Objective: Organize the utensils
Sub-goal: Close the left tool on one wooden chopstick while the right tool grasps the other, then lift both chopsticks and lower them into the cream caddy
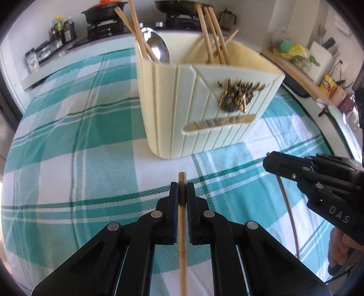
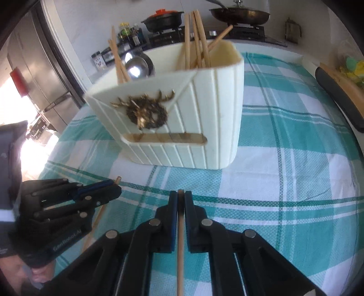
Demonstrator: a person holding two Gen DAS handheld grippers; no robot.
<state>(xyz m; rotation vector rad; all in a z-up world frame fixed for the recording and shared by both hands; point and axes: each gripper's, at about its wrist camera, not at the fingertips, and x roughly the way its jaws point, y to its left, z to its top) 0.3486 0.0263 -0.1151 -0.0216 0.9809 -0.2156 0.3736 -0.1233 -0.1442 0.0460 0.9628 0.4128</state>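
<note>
Left-wrist and right-wrist views of a kitchen bench covered with a teal-and-white checked cloth. In both views a cream ribbed utensil holder stood on the cloth in the upper middle of the frame, bearing a gold wreath ornament and a narrow slot on its front face. One compartment held a steel spoon with two chopsticks beside it; the other held a bundle of wooden chopsticks leaning upright.

The left gripper, at the lower centre of the left-wrist view, had its jaws clenched on a single wooden chopstick that ran lengthwise between them, its tip protruding just past them. The right gripper, at the lower centre of the right-wrist view, likewise grasped one chopstick in the same lengthwise manner. Each gripper appeared at the lower edge of the other's view, side by side above the cloth in front of the holder.

Behind the bench, at the top of both frames, a gas stove carried a black pot with an orange lid and a dark frying pan. Bottles and jars stood at the upper left of the left-wrist view. A steel refrigerator occupied the left of the right-wrist view.
</note>
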